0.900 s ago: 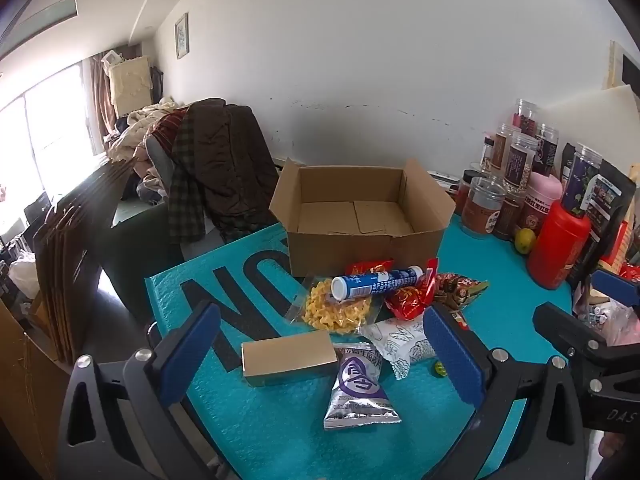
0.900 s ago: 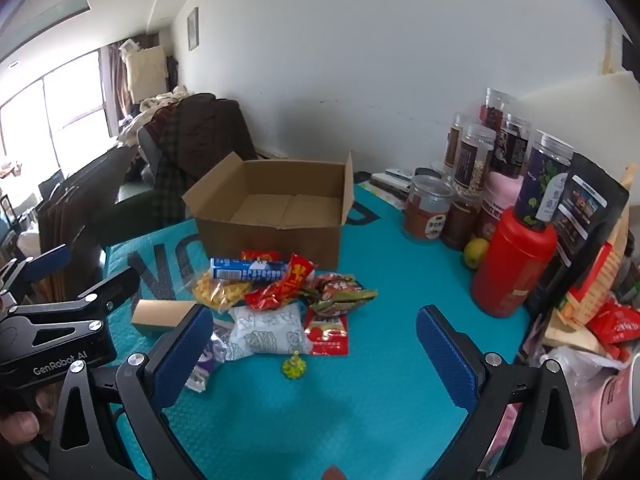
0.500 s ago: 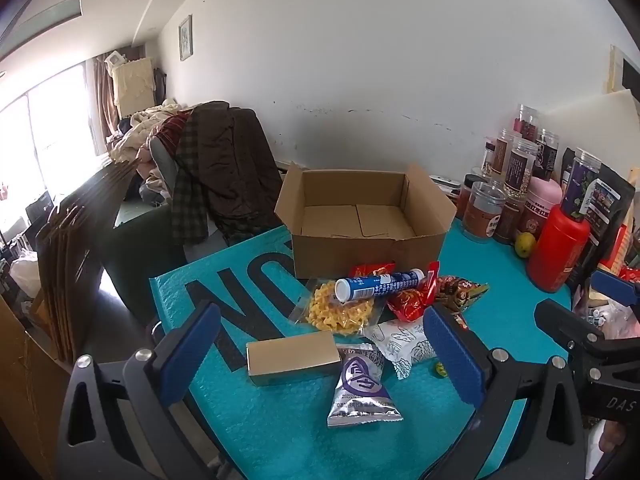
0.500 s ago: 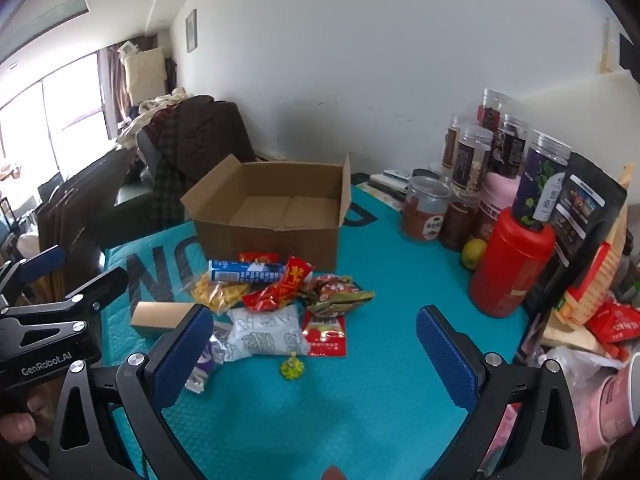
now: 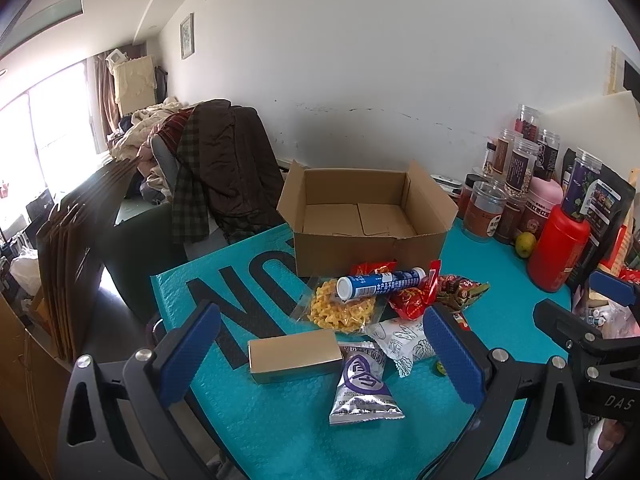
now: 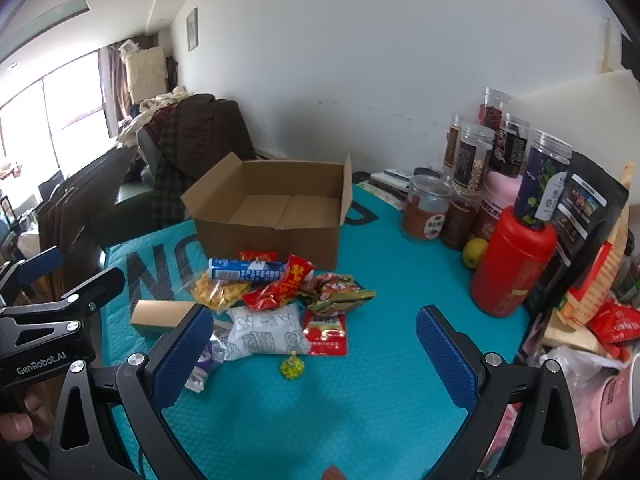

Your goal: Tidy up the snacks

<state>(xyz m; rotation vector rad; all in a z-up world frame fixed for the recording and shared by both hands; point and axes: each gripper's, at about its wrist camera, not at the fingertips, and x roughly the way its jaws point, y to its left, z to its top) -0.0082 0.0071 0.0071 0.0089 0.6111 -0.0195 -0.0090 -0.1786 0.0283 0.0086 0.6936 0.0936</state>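
An open, empty cardboard box (image 5: 360,220) (image 6: 276,212) stands on the teal mat (image 5: 260,420). In front of it lies a snack pile: a blue-white tube (image 5: 380,282) (image 6: 246,270), a yellow snack bag (image 5: 342,312), red packets (image 6: 280,288), a white patterned bag (image 6: 266,330), a silver-purple bag (image 5: 364,388), a tan box (image 5: 294,356) (image 6: 160,318) and a small green candy (image 6: 292,368). My left gripper (image 5: 320,360) is open and empty above the tan box and silver bag. My right gripper (image 6: 312,356) is open and empty over the pile's near edge.
Jars (image 6: 472,168), a red canister (image 6: 512,264), a green fruit (image 6: 476,252) and bags (image 6: 612,320) crowd the right side. A chair with coats (image 5: 216,168) stands beyond the table's left edge. Cardboard sheets (image 5: 72,248) lean at far left.
Both grippers have drifted slightly forward toward the snack pile. Both stay open and empty. The snacks have not moved.
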